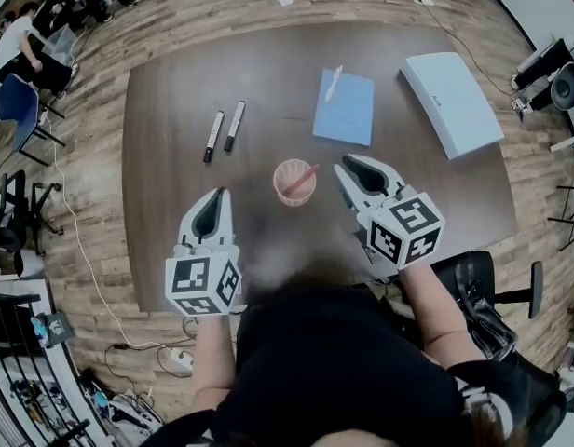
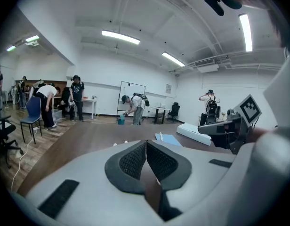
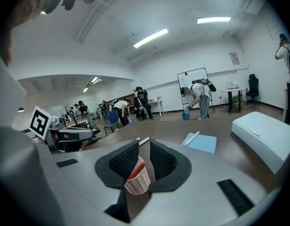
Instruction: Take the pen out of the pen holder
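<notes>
Toward the left edge of the brown surface [image 1: 175,91], two markers [image 1: 224,130] lie side by side, almost parallel, both pointing at the far edge. Just nearer to you than these, your left tongs [image 1: 219,194] hover over the near-left part of the surface. In the left gripper view the left tongs [image 2: 146,147] are clenched: the two dark pads meet along one line and nothing is between them.

The pen holder [image 1: 294,182], a small pink ribbed cup, stands upright near the middle of the surface, a little toward the near edge, between your two tongs. The red pen [image 1: 302,179] is still in it, leaning so its top rests against the rim on the right.

Past the holder, toward the far edge, a blue pad [image 1: 344,107] lies flat with a white pen [image 1: 334,83] resting across its far-left corner.

Your right tongs [image 1: 348,163] sit just right of the holder, their tips angled toward it but apart from it. In the right gripper view the right tongs [image 3: 144,147] are released: the pads stand apart, and the holder [image 3: 137,180] with its pen [image 3: 135,169] shows through the gap without either pad pressing on it.

A white box [image 1: 452,102] lies at the far-right corner.
</notes>
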{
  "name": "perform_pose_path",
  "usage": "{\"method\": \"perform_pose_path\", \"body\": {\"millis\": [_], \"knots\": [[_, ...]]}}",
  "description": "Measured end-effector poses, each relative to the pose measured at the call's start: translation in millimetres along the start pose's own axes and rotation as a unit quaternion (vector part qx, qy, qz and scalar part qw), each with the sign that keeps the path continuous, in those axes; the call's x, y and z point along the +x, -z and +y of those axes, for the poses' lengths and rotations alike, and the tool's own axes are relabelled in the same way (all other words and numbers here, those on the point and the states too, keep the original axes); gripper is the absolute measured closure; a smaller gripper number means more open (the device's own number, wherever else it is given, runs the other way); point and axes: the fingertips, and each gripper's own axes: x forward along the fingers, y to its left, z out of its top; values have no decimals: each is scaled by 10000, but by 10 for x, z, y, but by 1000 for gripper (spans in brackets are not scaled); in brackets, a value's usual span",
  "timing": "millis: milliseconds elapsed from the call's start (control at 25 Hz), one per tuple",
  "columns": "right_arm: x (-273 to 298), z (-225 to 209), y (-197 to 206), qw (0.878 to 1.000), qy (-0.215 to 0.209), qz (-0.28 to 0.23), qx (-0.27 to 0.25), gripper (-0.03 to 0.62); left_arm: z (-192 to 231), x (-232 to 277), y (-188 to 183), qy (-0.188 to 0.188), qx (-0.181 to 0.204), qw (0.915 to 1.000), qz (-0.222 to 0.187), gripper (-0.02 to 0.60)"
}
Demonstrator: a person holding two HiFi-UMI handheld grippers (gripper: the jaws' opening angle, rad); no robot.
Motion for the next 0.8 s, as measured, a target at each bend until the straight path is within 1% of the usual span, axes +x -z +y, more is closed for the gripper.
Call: {"method": "perform_pose_path", "body": {"millis": [160,280,480,800], "knots": [[113,83,89,9996,-213,140,97,491,67,-32,48,-126,-61,9999,18,549],[187,116,176,9990,-330,259,175,485,74,-52,98,-164,-76,9998,50,549],[351,124,356,9977,-372,527,200,466,121,-78,158,-248,-108,9996,116,549],[525,47,600,9951,-365,872,272,462,72,-110,268,-297,-146,9992,203,549]]}}
